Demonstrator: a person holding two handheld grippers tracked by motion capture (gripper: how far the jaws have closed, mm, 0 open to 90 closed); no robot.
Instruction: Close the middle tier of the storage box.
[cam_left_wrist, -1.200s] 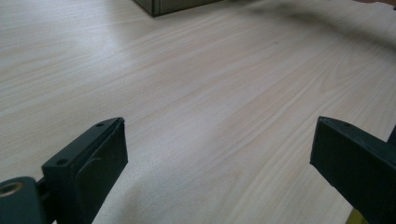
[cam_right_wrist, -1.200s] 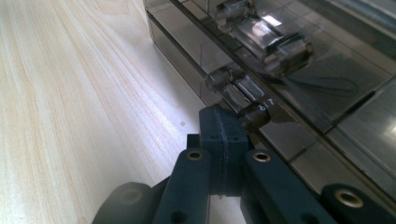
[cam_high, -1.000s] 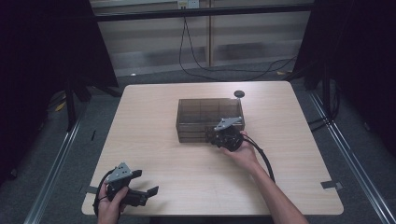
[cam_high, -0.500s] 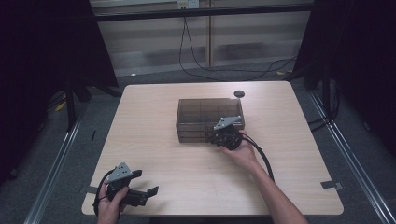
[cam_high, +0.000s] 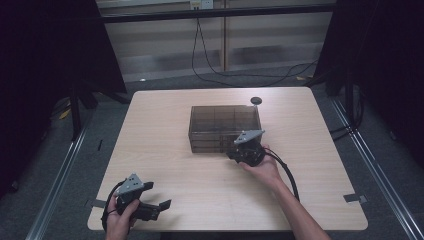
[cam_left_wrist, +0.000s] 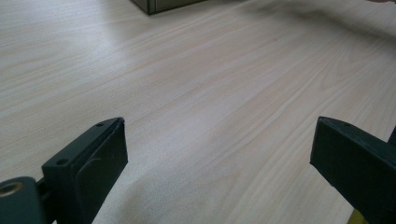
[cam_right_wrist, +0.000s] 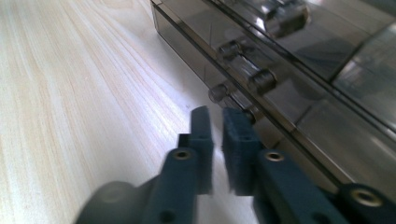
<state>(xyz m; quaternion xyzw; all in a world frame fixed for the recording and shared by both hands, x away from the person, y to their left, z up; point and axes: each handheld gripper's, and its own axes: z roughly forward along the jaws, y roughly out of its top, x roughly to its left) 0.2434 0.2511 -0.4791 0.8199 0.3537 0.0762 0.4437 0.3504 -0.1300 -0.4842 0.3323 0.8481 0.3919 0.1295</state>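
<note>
Sitting mid-table, a smoky translucent plastic box (cam_high: 224, 127) with inner compartment dividers rests on the light wood table (cam_high: 165, 130), lid down as far as can be told. Right gripper (cam_high: 242, 151) is held by the right hand (cam_high: 262, 170) at the box's near right corner, grey three-cornered plate on top, cable trailing back along the forearm. In the right gripper view the two black jaws are nearly pressed together, only a thin slit between them, nothing seen pinched; tips (cam_right_wrist: 215, 119) sit right at the lower front edge of the box (cam_right_wrist: 280, 70), next to small clear cylindrical hinge or latch nubs (cam_right_wrist: 252, 79). Whether the tips touch the box can't be told, blur at the jaws. Left gripper (cam_high: 157, 196) is held by the left hand (cam_high: 120, 217) low over the near left corner of the table, well apart from the box. In the left gripper view its jaws are spread wide with bare wood grain (cam_left_wrist: 210, 102) between them, holding nothing; a corner of the box (cam_left_wrist: 163, 4) shows at the top edge, far off. Small dark round object (cam_high: 256, 100) lies on the table beyond the box's far right corner, apart from it. Black cables run across the floor behind the table.
</note>
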